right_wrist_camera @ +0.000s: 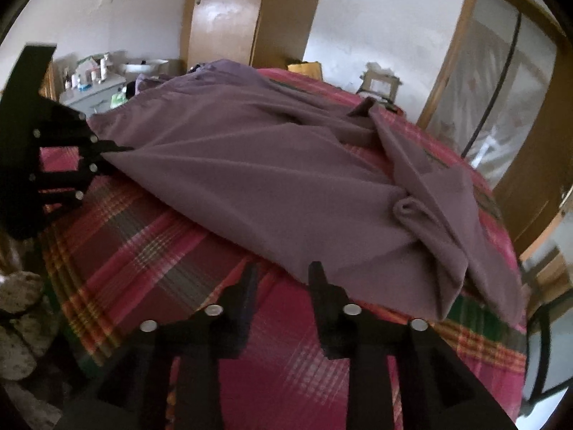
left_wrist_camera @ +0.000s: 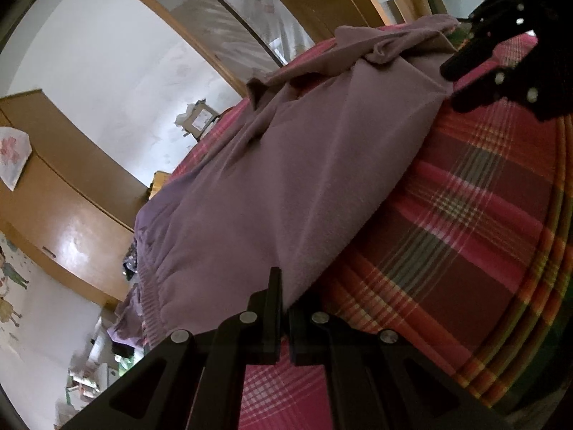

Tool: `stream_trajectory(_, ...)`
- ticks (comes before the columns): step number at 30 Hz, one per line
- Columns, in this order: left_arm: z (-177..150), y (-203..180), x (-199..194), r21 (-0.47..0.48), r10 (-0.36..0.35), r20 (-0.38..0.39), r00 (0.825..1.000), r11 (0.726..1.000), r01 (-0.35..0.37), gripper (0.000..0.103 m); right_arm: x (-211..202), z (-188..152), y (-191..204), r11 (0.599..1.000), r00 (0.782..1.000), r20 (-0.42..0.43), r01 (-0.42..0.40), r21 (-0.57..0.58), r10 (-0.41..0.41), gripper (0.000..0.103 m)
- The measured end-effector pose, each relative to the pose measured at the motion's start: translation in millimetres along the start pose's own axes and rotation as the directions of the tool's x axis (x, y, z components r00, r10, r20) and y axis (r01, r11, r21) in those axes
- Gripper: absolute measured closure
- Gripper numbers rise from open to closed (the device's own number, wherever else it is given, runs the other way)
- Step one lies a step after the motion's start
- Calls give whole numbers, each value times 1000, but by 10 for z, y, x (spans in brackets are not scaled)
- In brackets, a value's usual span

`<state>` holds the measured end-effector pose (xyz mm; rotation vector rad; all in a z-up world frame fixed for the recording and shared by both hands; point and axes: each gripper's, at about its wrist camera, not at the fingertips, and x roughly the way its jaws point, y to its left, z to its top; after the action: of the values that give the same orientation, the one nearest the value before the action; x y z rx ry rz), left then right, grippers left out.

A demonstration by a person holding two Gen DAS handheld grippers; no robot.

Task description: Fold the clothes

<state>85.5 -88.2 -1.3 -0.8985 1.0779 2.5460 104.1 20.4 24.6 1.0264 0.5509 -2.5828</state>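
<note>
One soft mauve garment (right_wrist_camera: 272, 179) lay rumpled across the plaid bedspread (right_wrist_camera: 150, 251). Left tongs (left_wrist_camera: 284, 308) clenched on its near hem; right tongs (right_wrist_camera: 283, 276) stood released, just beside the cloth.

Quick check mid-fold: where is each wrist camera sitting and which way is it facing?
Left wrist: behind the shut left gripper clamped on the purple garment's edge, tilted view across the plaid bed toward the right gripper.
Right wrist: behind the open right gripper, looking across the garment; left gripper at left.
Shared: garment, bed, wardrobe.
</note>
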Motion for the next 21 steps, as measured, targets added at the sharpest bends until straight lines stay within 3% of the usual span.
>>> stream_trajectory(2, 14, 42, -25, -23, -8, 3, 1000, 1000, 9, 101, 51, 15, 19, 1000, 1000, -7, 9, -22, -9, 64)
stream_trajectory(14, 95, 235, -125, -111, -31, 20, 999, 993, 33, 101, 267, 112, -1, 990, 996, -10, 89, -113, -90, 65)
stream_trajectory(15, 97, 244, -131, -116, -30, 22, 999, 993, 33, 101, 283, 107, -20, 988, 994, -15, 104, -112, -106, 66)
stream_trajectory(17, 95, 244, -135, -116, -32, 21, 999, 993, 35, 101, 301, 98, -62, 988, 992, -27, 117, -97, -120, 93)
stream_trajectory(21, 81, 213, -134, -103, -40, 12, 999, 994, 41, 101, 268, 66, -47, 987, 990, -35, 129, -96, -133, 98)
